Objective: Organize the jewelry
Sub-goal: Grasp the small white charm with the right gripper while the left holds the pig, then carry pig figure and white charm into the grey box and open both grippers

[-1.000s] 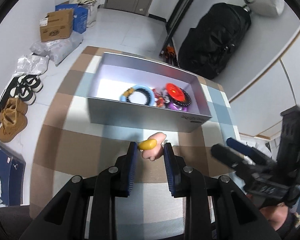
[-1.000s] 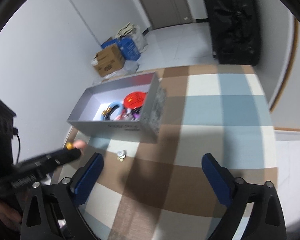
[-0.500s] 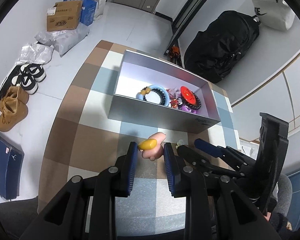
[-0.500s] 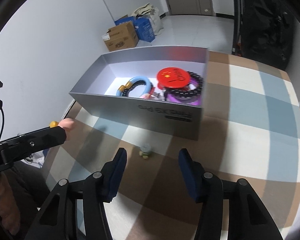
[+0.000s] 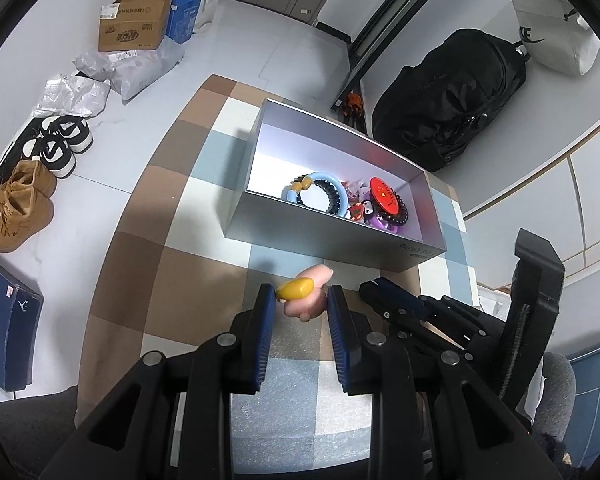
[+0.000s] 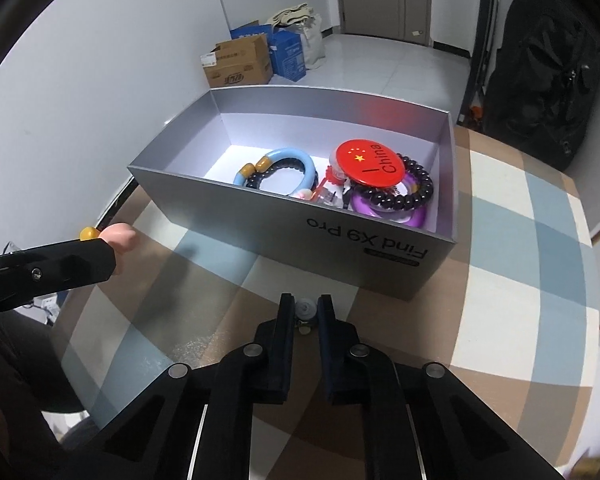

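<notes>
In the left wrist view, a grey box [image 5: 332,246] is seen standing open on a checked table [image 5: 140,280], ahead of the left gripper [image 5: 302,304]. Inside the box, toward its right end, a light blue bangle [image 5: 332,184] is laid around a dark bead bracelet [image 5: 324,200]; beside them a red round badge [image 5: 384,198], a small red figure [image 5: 356,212] and a purple ring [image 5: 380,222] are gathered, while the left part of the floor is left bare. A pink piece with a yellow bead [image 5: 296,288] is clamped between the left gripper's blue pads, held above the table just short of the box's near wall. The right gripper [image 5: 374,286] is seen to the right, low by the table, its fingers drawn together. In the right wrist view, the same box [image 6: 260,216] is shown from its printed side, with the bangle [image 6: 296,158], the badge [image 6: 366,162], a dark bead bracelet [image 6: 416,192] and the purple ring [image 6: 380,210] inside. The right gripper [image 6: 305,314] has just been closing, and a small pale grey trinket [image 6: 305,309] on the table is now pinched between its pads, just in front of the box. The left gripper [image 6: 92,260] with its pink piece is seen at the left.
</notes>
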The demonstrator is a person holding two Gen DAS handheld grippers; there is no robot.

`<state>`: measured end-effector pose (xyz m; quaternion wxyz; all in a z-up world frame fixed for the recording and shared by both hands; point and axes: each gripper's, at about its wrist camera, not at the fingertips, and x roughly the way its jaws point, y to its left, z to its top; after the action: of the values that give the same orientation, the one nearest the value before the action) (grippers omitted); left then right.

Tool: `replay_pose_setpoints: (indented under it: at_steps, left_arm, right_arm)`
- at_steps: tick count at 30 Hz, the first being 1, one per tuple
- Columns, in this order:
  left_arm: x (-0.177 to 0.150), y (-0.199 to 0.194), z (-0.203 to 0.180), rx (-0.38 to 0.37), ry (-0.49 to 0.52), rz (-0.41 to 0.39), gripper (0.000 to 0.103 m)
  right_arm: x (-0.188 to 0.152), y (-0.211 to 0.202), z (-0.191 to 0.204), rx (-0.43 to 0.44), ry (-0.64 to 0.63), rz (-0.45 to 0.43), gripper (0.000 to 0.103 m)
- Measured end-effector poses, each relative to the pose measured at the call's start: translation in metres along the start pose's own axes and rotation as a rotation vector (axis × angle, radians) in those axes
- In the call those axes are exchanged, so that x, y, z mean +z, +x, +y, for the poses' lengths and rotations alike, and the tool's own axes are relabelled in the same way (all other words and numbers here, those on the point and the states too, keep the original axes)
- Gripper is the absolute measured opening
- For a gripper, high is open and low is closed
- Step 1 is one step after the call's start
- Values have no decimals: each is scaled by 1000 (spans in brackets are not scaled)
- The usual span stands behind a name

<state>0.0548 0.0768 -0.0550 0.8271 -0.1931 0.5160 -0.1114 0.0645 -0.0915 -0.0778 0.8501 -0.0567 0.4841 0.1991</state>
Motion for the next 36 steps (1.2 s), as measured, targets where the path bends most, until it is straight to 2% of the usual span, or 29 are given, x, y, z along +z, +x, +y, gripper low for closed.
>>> replay_pose_setpoints:
  at_steps: [8, 13, 17, 24, 32, 36]
  left_arm:
    - [4, -4, -4, -17, 8, -31, 21]
    - [9, -10, -9, -30, 5, -79, 21]
    - [15, -12, -9, -28, -11, -129, 21]
    - [25, -15, -11, -50, -15, -191, 21]
    - [38, 0, -16, -61, -26, -173, 21]
    - [45, 2, -21, -63, -12, -191, 21]
  right_arm:
    - [5, -12, 3, 56, 5, -49, 10]
    - [16, -21, 5, 86, 23, -93, 10]
    - [29, -33, -5, 103, 90, -137, 10]
    - [40, -55, -12, 186, 131, -210, 10]
    - [55, -69, -25, 217, 169, -282, 10]
    - [64, -69, -33, 209, 179, -296, 10]
